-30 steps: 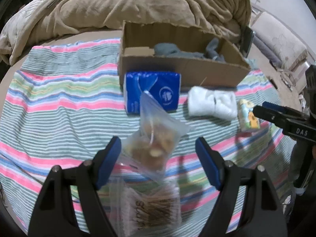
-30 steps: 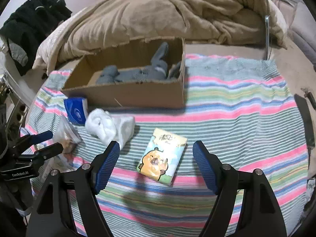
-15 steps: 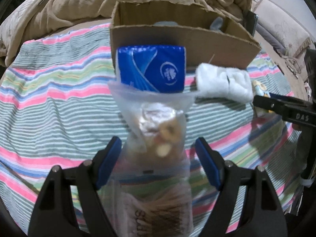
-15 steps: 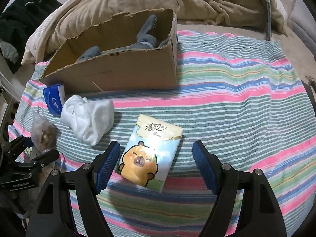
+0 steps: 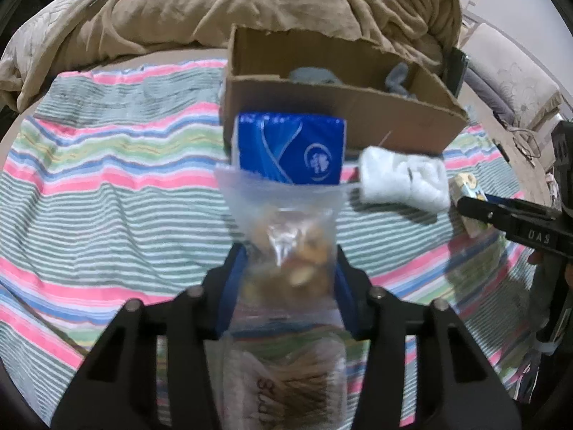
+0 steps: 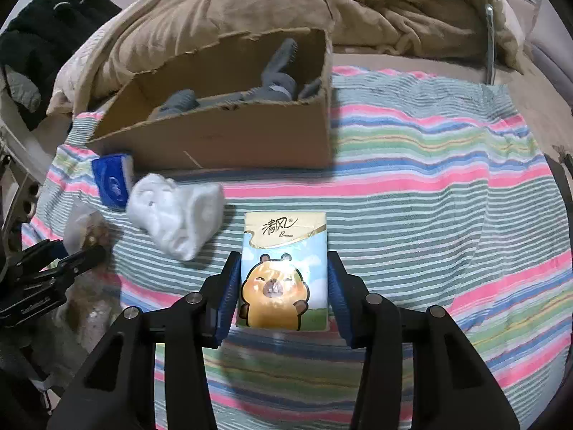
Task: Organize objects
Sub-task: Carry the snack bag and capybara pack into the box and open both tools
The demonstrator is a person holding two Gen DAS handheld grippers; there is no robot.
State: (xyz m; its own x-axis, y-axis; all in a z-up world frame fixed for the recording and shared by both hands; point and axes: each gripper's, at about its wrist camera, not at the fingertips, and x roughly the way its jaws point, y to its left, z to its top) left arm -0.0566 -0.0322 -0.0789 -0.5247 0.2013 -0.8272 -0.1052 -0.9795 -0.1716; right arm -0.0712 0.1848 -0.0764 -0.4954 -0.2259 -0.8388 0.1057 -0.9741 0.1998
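Covering most of the bed, a striped sheet (image 6: 429, 165) lies under everything I can see, with a tan duvet (image 6: 286, 3) heaped at the far side. On the sheet's far half sits an open cardboard box (image 6: 229, 136) holding grey cloth (image 6: 275, 82).

Near the box's front wall, left to right: a blue tissue pack (image 5: 290, 150) touching the cardboard, then a rolled white sock (image 5: 401, 179) just beside it.

My left gripper (image 5: 290, 276) is closing on a clear zip bag of snacks (image 5: 293, 251); the blue pads flank its sides and look to be touching the plastic. A second clear bag (image 5: 283, 383) with brown contents lies beneath, nearer me.

My right gripper (image 6: 283, 286) is closing around a cartoon-bear tissue pack (image 6: 283, 272) lying flat on the sheet, right of the sock; both pads sit against its long edges.
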